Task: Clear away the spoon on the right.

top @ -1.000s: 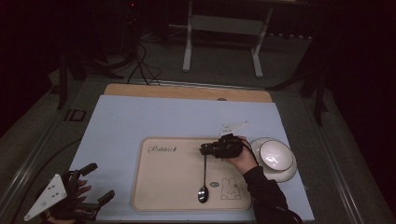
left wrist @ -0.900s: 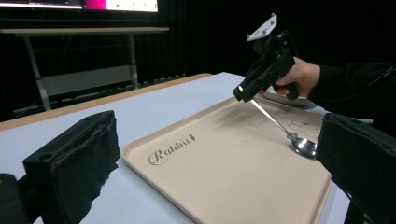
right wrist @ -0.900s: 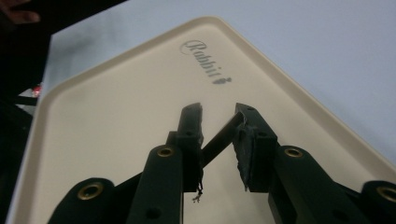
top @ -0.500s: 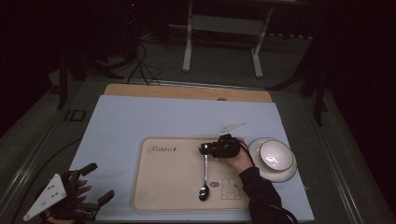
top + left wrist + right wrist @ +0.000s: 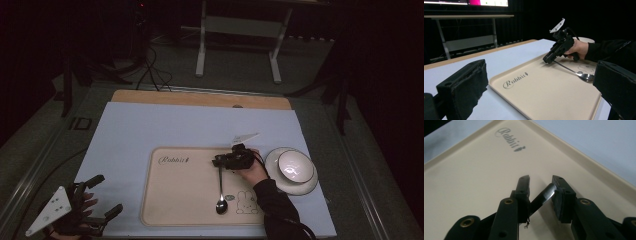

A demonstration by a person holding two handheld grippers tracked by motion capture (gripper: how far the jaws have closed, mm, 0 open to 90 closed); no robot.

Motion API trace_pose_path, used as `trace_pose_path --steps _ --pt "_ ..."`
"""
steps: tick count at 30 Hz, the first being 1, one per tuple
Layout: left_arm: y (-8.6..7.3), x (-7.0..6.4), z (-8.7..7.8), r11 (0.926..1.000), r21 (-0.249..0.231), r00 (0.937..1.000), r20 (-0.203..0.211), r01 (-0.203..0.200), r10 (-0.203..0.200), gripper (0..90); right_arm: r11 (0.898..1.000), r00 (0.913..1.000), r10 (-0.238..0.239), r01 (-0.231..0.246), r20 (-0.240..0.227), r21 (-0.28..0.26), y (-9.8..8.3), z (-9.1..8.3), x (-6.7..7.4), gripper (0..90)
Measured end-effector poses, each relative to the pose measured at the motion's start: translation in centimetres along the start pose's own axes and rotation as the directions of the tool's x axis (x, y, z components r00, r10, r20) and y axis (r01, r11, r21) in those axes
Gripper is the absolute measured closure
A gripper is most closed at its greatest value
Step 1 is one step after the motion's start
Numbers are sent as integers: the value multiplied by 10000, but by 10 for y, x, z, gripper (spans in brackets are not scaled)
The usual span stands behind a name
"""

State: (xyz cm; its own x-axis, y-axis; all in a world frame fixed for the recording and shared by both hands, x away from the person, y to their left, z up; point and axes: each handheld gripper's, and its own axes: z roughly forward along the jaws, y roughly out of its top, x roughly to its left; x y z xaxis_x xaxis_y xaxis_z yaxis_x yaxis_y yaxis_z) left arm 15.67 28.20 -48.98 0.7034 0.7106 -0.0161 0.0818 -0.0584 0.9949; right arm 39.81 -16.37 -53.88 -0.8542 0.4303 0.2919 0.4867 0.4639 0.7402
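The right tool (image 5: 218,161) straddled the spoon (image 5: 220,191) handle on the beige tray (image 5: 175,200), jaws slightly apart. A bowl (image 5: 293,167) sat beside it. The left tool (image 5: 102,197) rested spread at the surface (image 5: 150,130) corner.

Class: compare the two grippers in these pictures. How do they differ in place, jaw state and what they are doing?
The right gripper is over the cream tray, its jaws around the spoon handle tip; the left gripper sits off the tray at the table's near left corner. Right jaws stand narrowly parted; left jaws wide, empty. Both are black and hand-held.
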Motion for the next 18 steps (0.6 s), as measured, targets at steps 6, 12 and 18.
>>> trace_pose_path --steps 6,12,18 --pt "0 0 0 10000 -2 10000 1 -1 1 0 9996 9992 249 -254 300 151 -2 1 -2 641" --pt "0 0 0 10000 2 10000 5 -1 1 0 9987 9974 500 -504 524 63 -1 0 -4 601" --pt "0 0 0 10000 4 10000 2 0 0 0 9988 9972 422 -406 617 -273 3 -6 -1 578"
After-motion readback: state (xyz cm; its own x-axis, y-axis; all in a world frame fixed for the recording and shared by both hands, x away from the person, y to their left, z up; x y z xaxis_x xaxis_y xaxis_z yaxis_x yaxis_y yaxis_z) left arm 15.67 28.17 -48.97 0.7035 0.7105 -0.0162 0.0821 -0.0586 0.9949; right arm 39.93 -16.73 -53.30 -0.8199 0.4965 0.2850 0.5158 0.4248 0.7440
